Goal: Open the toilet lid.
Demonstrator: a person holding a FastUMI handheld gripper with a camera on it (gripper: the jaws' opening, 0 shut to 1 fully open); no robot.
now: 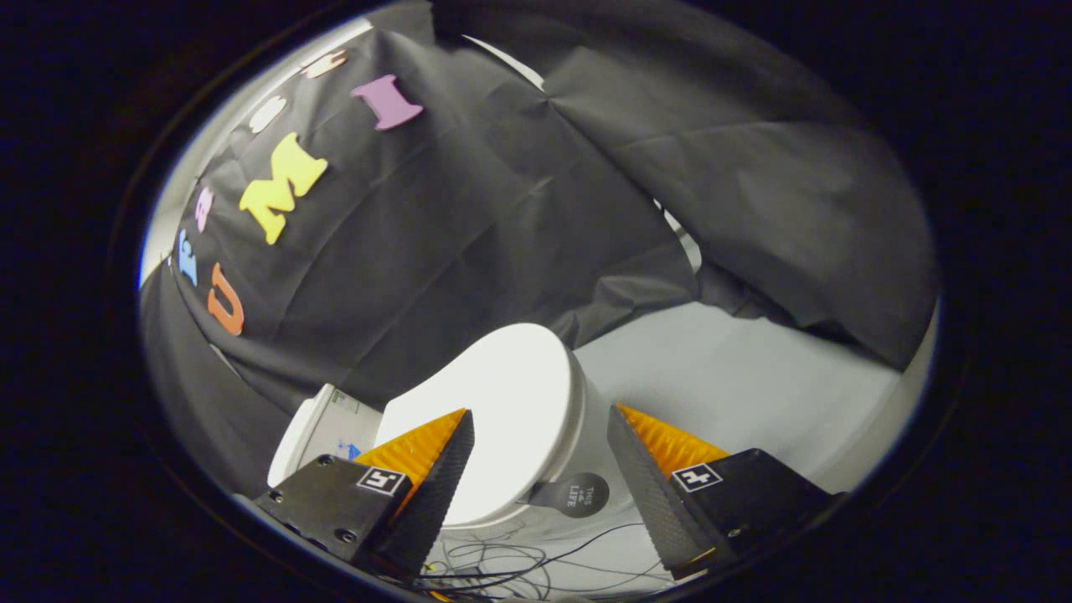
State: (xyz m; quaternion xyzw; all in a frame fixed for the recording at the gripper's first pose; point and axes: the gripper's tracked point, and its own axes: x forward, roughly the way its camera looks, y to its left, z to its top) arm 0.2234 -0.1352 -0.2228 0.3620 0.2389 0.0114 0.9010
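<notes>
**Jaws spread before a closed toilet lid**

The gripper (540, 423) has its jaws spread wide, holding nothing, and hangs above and short of the toilet (578, 435). The toilet lid (502, 402) lies shut, flat on the bowl, and shows in the gap between the fingers and just ahead of them. Its long axis runs on a slant, from the cistern (322, 427) beside the one finger across to the rounded front edge, which points toward the grey floor (737, 377). The whole view is tilted, so the toilet appears leaning.

A small dark round tab (578, 494) sticks out from under the lid's rim on the near side, between the fingertips. Below it a tangle of thin dark cables (519, 557) lies on the floor close to the bowl's foot.

Black cloth (469, 209) hangs behind the cistern and the far side of the lid, near them. The floor past the front edge of the bowl is open, up to the cloth's folds.
</notes>
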